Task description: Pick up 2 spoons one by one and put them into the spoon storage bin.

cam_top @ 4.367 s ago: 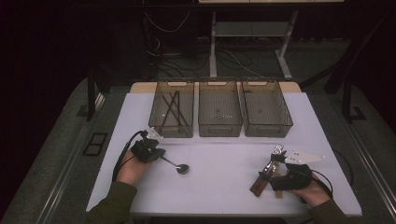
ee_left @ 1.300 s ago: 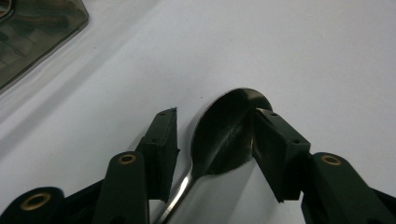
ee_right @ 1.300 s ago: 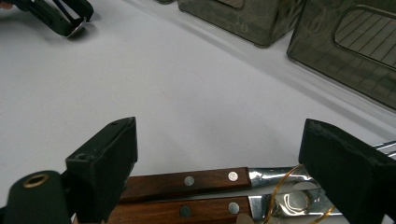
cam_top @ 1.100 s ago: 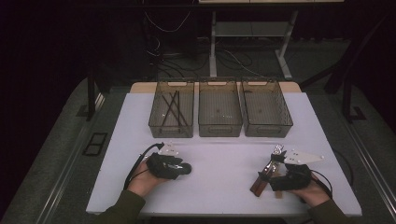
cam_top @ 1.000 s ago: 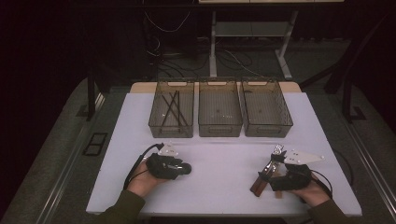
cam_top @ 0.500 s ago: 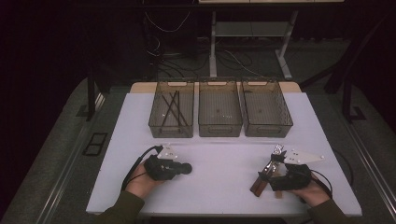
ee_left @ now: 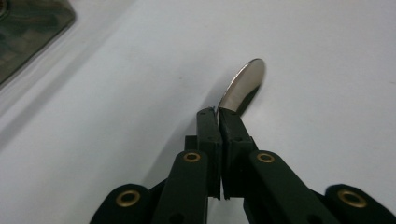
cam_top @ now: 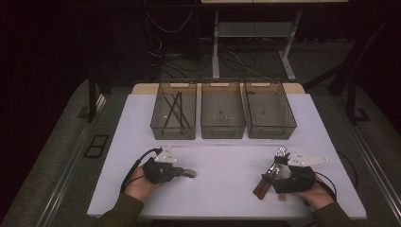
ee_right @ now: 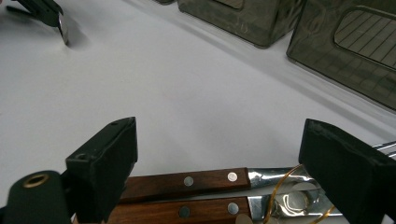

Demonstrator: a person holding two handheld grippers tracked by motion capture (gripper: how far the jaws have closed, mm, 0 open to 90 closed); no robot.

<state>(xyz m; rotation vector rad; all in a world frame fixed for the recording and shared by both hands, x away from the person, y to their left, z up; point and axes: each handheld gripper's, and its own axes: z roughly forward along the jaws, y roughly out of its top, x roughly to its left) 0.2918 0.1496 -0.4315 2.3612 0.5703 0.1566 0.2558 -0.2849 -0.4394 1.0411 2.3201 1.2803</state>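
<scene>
A white table (cam_top: pixel 227 189) carries three smoky clear bins in a row at its far side. The left bin (cam_top: pixel 174 116) holds a few dark sticks (cam_top: pixel 174 109), crossed over one another; the middle bin (cam_top: pixel 222 113) and the right bin (cam_top: pixel 269 111) stand just beside it, their contents too faint to tell.

At the near right, the right gripper (ee_right: pixel 224 163) lies low over the table with its jaws spread wide. Between them lie two wooden-handled utensils (ee_right: pixel 187 179), side by side and touching, their steel necks pointing toward the right jaw; the pads do not press on them. In the high view the right gripper (cam_top: pixel 279 172) sits in a hand at the table's near edge, with the wooden handles (cam_top: pixel 261 187) sticking out toward the person.

At the near left, the left gripper (ee_left: pixel 218 116) has just been closing, and its jaws are now clamped on the spoon (ee_left: pixel 243 86) at the neck, right behind the bowl. The bowl juts out past the fingertips, tilted on edge, close above the table. From above, the spoon (cam_top: pixel 189 173) shows just beyond the left gripper (cam_top: pixel 182 172), well apart from the bins.
</scene>
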